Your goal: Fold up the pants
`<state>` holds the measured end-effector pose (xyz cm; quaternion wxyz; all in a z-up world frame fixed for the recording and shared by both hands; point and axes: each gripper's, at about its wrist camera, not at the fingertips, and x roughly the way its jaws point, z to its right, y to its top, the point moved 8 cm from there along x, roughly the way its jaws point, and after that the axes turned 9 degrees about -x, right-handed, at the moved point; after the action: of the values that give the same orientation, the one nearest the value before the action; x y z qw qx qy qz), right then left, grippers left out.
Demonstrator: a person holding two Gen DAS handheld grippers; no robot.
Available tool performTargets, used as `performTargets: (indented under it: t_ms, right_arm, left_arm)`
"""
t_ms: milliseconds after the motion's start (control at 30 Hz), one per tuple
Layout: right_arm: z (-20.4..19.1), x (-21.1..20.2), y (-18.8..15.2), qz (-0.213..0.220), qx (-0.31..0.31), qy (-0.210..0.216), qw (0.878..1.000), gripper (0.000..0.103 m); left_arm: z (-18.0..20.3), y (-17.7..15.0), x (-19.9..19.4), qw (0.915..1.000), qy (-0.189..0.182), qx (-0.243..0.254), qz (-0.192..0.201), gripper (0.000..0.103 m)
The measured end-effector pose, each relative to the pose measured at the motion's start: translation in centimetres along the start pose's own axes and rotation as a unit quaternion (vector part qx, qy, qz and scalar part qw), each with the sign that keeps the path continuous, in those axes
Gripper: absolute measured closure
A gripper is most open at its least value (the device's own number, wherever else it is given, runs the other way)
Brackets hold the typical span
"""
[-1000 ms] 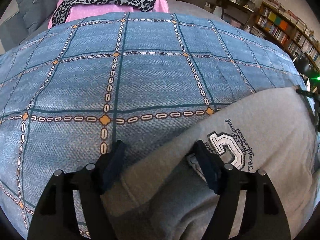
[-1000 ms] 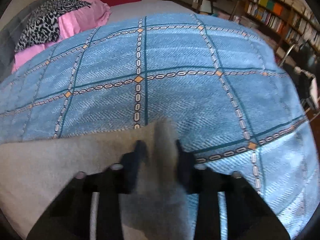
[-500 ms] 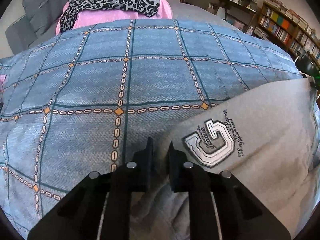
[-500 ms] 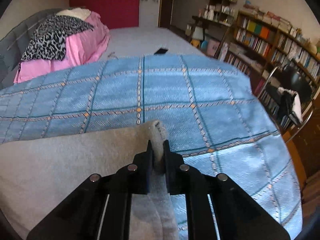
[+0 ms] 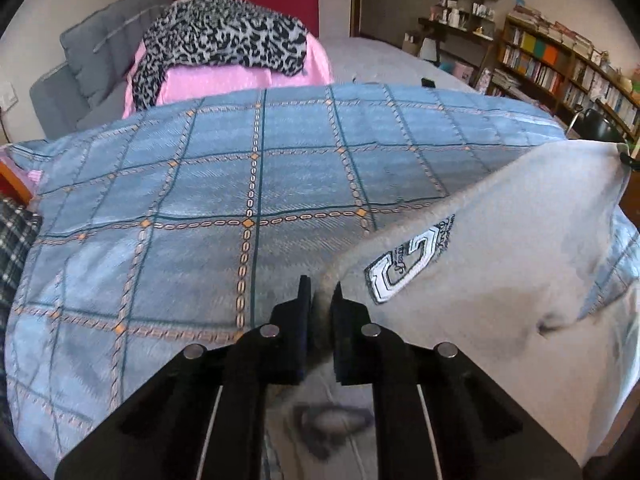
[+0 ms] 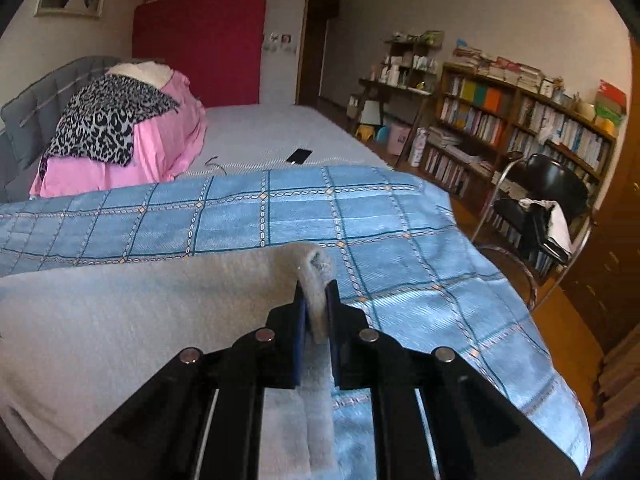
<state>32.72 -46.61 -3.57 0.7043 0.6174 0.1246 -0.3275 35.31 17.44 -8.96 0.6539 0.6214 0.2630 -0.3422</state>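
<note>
Grey sweatpants [image 5: 500, 264] with a white embroidered logo [image 5: 404, 264] are held up over a blue checked bedspread [image 5: 240, 200]. My left gripper [image 5: 321, 292] is shut on one corner of the pants' edge. My right gripper [image 6: 316, 292] is shut on the other corner, a bunched fold of grey fabric [image 6: 314, 268] sticking up between its fingers. The pants [image 6: 140, 312] stretch taut between the two grippers, lifted off the bedspread [image 6: 400, 240].
A pink cushion with a leopard-print cloth [image 5: 224, 40] lies at the head of the bed. A phone [image 6: 299, 155] lies on the grey sheet. Bookshelves [image 6: 520, 120] and a black chair [image 6: 548, 200] stand to the right. A plaid garment [image 5: 16, 240] lies at the left edge.
Both grippers closed on the pants' edge, the left from wide open, and lifted it up from the bedspread. The views rose and show more of the room.
</note>
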Motion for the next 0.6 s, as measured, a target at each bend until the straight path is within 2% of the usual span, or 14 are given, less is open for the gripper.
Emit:
performTargets:
  t_ms: [367,600]
  right_arm:
    - [4.0,-11.1,-5.6,0.028,0.025,-0.012,0.999,0.094]
    - [5.5,-17.6,-12.5,0.030,0.045,-0.020,0.998,0.094]
  left_arm:
    - [1.4,-5.9,-13.2,0.9981,-0.010,0.019,0.057,0.097]
    - [2.3,-11.9,-18.2,0.9977,-0.022,0.024,0.059,0.098]
